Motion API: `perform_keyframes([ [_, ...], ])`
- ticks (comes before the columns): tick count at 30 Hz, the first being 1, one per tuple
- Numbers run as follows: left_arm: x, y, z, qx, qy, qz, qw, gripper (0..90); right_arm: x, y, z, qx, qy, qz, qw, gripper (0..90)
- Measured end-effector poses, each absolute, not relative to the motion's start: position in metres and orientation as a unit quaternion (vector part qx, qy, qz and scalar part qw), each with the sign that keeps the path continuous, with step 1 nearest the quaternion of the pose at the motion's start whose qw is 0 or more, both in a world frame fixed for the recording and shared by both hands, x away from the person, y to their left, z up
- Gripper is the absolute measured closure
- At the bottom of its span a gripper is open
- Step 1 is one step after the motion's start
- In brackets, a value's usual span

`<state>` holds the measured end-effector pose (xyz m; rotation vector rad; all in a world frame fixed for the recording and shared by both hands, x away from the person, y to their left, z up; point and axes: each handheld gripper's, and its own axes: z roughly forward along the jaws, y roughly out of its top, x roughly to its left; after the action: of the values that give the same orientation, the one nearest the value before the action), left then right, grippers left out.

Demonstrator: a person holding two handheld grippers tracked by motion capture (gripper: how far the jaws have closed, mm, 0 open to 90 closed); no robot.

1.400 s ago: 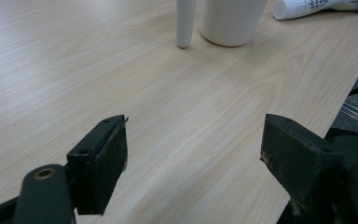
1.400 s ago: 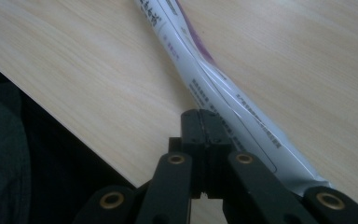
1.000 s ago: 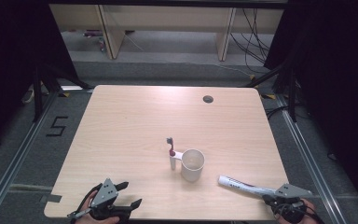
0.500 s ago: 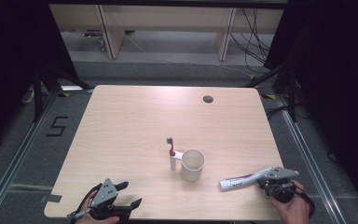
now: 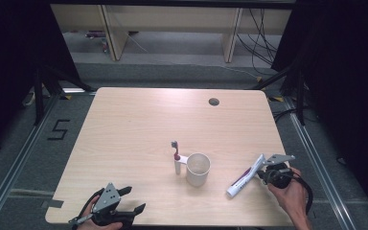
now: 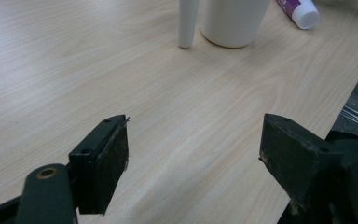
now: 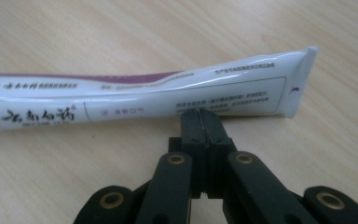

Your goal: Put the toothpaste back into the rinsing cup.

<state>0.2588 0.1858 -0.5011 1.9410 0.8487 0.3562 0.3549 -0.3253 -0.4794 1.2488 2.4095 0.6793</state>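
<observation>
The pale wood-grain table [image 5: 139, 124] carries everything, and both claws work at its near edge. The left claw [image 5: 127, 201], held in a hand at the near left corner, has its black jaws spread wide apart over bare wood, gripping nothing; in the left gripper view [image 6: 193, 158] the cup and the brush stand well ahead of it. The right claw [image 5: 262, 173], held in a hand [image 5: 290, 194] at the near right, has its jaws pressed together on the lower edge of the long white plastic toothpaste tube with a purple stripe [image 5: 244, 178]; in the right gripper view the jaw tips [image 7: 200, 122] meet at the tube's flat part [image 7: 135, 100], near its crimped end, which lies to the right of the tips. The tube runs from that claw toward the left claw, its white cap end [image 6: 305, 13] low and at the wood, though whether it touches cannot be told. Beyond that cap, between the two claws and farther from the person, stands the round white cup [image 5: 198, 169], upright and open. Just beside the cup, on the left claw's side, a slim white toothbrush with a red neck [image 5: 176, 158] stands upright.
</observation>
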Motion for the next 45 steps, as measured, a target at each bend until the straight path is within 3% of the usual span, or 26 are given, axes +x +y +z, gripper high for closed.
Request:
perform_keyframes([
  [18, 0.258, 0.185, -0.502, 0.803, 0.338, 0.143, 0.47, 23.5, 0.403, -0.299, -0.478, 0.429, 0.858, 0.228, 0.169, 89.5],
  [33, 0.257, 0.184, -0.502, 0.799, 0.341, 0.142, 0.474, 23.5, 0.419, -0.27, -0.477, 0.411, 0.869, 0.22, 0.164, 88.3],
  [36, 0.258, 0.185, -0.502, 0.799, 0.339, 0.143, 0.475, 23.5, 0.42, -0.269, -0.475, 0.421, 0.867, 0.219, 0.155, 82.6],
  [37, 0.258, 0.185, -0.502, 0.801, 0.339, 0.144, 0.473, 23.5, 0.42, -0.269, -0.473, 0.426, 0.864, 0.218, 0.155, 76.9],
  [38, 0.257, 0.185, -0.502, 0.8, 0.34, 0.143, 0.473, 23.5, 0.419, -0.272, -0.47, 0.431, 0.858, 0.228, 0.16, 65.2],
  [43, 0.258, 0.185, -0.502, 0.801, 0.339, 0.145, 0.471, 23.5, 0.409, -0.272, -0.46, 0.463, 0.832, 0.268, 0.147, 52.1],
  [45, 0.258, 0.185, -0.502, 0.8, 0.339, 0.144, 0.473, 23.5, 0.401, -0.266, -0.454, 0.478, 0.828, 0.27, 0.117, 47.8],
])
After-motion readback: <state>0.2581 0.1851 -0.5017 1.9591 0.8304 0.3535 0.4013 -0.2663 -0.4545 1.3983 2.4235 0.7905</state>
